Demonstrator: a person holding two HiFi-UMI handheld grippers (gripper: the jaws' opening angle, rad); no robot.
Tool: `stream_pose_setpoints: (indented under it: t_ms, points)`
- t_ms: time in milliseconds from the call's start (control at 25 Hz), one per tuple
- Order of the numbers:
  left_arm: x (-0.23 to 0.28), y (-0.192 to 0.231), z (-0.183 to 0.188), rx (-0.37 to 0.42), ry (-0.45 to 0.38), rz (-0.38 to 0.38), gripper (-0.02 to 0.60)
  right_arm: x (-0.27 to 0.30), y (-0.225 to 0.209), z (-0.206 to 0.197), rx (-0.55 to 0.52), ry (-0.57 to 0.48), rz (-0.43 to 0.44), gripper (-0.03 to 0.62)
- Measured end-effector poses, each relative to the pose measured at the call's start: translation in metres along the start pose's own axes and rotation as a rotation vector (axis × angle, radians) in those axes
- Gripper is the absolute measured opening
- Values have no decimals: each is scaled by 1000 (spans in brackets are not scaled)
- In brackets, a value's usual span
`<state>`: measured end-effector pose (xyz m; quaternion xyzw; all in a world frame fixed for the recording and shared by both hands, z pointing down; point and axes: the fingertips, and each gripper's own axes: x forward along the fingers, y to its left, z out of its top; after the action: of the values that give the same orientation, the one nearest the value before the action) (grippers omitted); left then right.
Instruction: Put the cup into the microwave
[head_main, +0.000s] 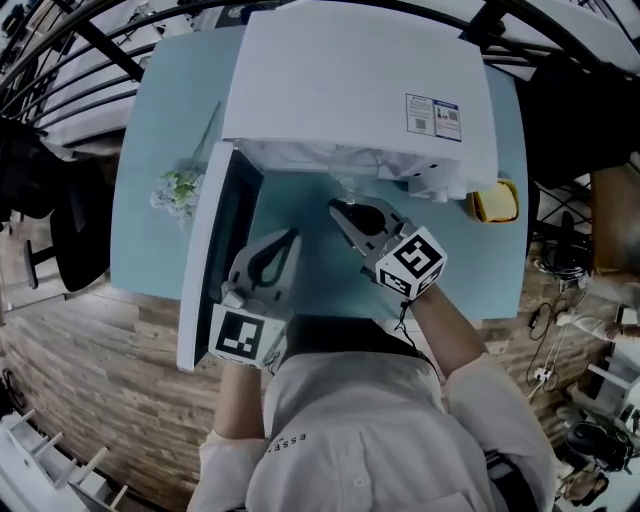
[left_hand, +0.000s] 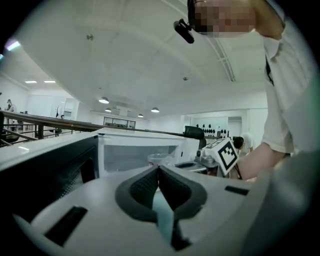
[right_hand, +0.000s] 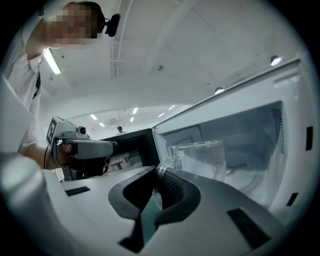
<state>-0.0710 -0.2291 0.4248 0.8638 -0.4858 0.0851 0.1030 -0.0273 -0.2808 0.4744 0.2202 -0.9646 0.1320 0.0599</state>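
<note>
The white microwave stands on the light-blue table with its door swung open to the left. A clear glass cup sits upright at the mouth of the cavity, and my right gripper is shut on its handle. In the head view the cup shows faintly just past the right gripper. My left gripper hovers beside the open door, shut with nothing between its jaws. From the left gripper the cup shows ahead at the opening.
A small bunch of pale flowers lies on the table left of the door. A yellow object sits by the microwave's right front corner. Black railings and chairs ring the table, which stands on a wooden floor.
</note>
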Motion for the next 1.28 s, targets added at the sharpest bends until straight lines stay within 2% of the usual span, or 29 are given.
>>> stream_pose_setpoints:
  t_ms: [600,1280]
  points:
    - [28,13,-38,-63,18,39,3,57,-58,3,-46,-46,15,20]
    - [31,21,-65,-74,47,53,3,90,-72,-6,-59,-80,-21,20]
